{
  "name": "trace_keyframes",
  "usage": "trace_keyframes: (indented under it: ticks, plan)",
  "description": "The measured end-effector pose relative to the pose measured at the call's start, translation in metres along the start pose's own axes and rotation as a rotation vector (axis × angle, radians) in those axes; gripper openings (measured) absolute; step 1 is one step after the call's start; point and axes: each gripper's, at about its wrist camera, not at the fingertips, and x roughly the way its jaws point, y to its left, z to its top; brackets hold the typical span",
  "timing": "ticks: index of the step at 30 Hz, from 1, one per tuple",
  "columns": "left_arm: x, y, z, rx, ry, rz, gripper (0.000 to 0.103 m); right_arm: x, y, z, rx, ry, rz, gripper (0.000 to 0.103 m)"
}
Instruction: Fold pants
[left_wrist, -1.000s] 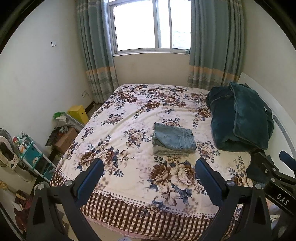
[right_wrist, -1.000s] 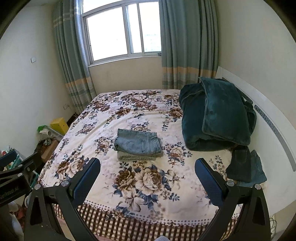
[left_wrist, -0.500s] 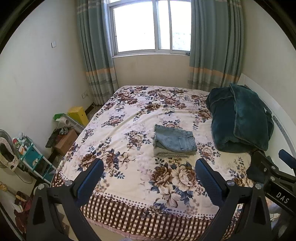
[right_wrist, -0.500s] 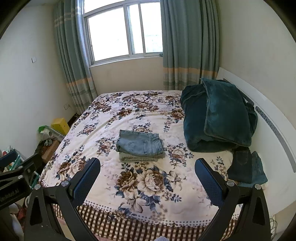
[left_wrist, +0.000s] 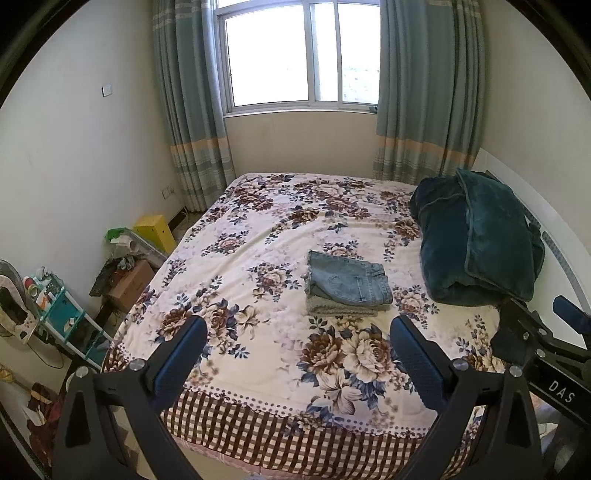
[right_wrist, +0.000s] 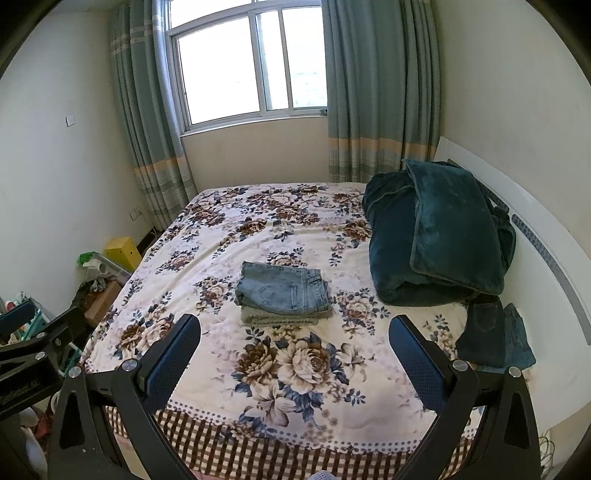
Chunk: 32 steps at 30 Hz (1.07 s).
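Observation:
A folded pair of light blue jeans (left_wrist: 347, 280) lies on top of a folded grey garment (left_wrist: 341, 310) in the middle of the floral bed; the stack also shows in the right wrist view (right_wrist: 284, 288). A dark blue pair of pants (right_wrist: 495, 336) lies crumpled at the bed's right edge by the headboard. My left gripper (left_wrist: 295, 347) is open and empty, held above the bed's near edge. My right gripper (right_wrist: 293, 347) is open and empty, also held back above the near edge. Part of the right gripper's body (left_wrist: 535, 350) shows in the left wrist view.
A dark green blanket (right_wrist: 436, 236) is piled at the bed's right side against the white headboard (right_wrist: 546, 251). Boxes and clutter (left_wrist: 129, 266) and a teal shelf (left_wrist: 62, 317) stand on the floor left of the bed. A window with curtains is behind.
Both grippers have drawn back and risen slightly, so the bed and the folded stack look a little farther away. Nothing on the bed has moved.

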Motion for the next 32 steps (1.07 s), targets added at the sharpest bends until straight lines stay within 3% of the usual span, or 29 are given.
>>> trace_keyframes:
  ticks: [32]
  plan:
    - [-0.012,-0.001,-0.008,0.011,-0.016,-0.035,0.101,-0.001,0.015,-0.005,0.016,0.001,0.006,0.103]
